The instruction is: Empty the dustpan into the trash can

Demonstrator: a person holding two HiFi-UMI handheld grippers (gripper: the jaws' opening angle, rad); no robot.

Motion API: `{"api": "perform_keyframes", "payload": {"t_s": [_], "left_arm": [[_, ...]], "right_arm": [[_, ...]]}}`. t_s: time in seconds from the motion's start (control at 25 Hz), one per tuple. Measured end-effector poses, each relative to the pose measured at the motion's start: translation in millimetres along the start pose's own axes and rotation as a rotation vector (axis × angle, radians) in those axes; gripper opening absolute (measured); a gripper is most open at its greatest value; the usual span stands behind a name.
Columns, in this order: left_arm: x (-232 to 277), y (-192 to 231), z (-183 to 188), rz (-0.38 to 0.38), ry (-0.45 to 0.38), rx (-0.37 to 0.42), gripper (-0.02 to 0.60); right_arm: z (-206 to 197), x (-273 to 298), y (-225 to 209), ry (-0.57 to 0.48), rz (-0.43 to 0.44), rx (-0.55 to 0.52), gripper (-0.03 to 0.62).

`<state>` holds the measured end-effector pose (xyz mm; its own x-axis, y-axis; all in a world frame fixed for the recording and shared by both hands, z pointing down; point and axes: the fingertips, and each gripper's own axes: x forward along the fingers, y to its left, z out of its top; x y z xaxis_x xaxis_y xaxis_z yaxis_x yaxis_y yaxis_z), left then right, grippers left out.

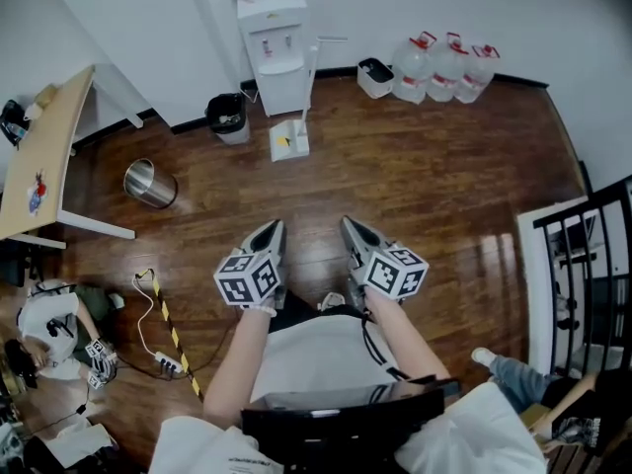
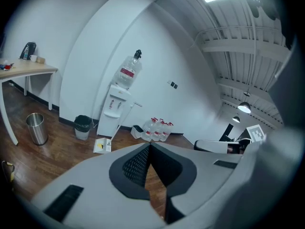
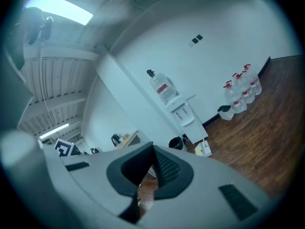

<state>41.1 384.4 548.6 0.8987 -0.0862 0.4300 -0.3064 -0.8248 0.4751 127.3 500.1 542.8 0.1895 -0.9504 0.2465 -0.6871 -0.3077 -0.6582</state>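
A white dustpan (image 1: 289,140) with a yellow patch stands on the wood floor, its long handle leaning against the water dispenser (image 1: 274,49). Left of it is a black trash can (image 1: 227,117). A silver metal can (image 1: 150,184) stands further left. Both grippers are held side by side in mid-room, well short of the dustpan and pointing toward it. The left gripper (image 1: 271,233) is shut with nothing in it, and so is the right gripper (image 1: 353,229). The left gripper view has the dustpan (image 2: 101,146) and black can (image 2: 82,126) beyond the closed tips (image 2: 149,146). The right gripper view shows the dustpan (image 3: 204,149) past its tips (image 3: 152,149).
Three water bottles (image 1: 446,67) and a small white bin (image 1: 375,75) line the back wall. A wooden table (image 1: 39,156) stands at left, with a cable and power strip (image 1: 163,358) on the floor. A black railing (image 1: 583,265) is at right.
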Motion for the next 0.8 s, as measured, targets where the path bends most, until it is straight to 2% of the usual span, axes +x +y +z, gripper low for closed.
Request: {"api": "perform_keyframes", "payload": {"t_s": [0.12, 0.28, 0.56, 0.8], "left_arm": [[11, -8, 2, -0.002, 0.004, 0.007, -0.007], [34, -1, 17, -0.009, 0.002, 0.009, -0.008], [101, 30, 69, -0.053, 0.0, 0.024, -0.008], [166, 75, 141, -0.07, 0.004, 0.045, -0.007]], "right_arm": [[5, 5, -3, 0.028, 0.06, 0.022, 0.003], [15, 26, -11, 0.049, 0.048, -0.042, 0.008], [58, 101, -43, 0.05, -0.051, -0.116, 0.006], [115, 203, -69, 0.068, -0.149, -0.163, 0.006]]}}
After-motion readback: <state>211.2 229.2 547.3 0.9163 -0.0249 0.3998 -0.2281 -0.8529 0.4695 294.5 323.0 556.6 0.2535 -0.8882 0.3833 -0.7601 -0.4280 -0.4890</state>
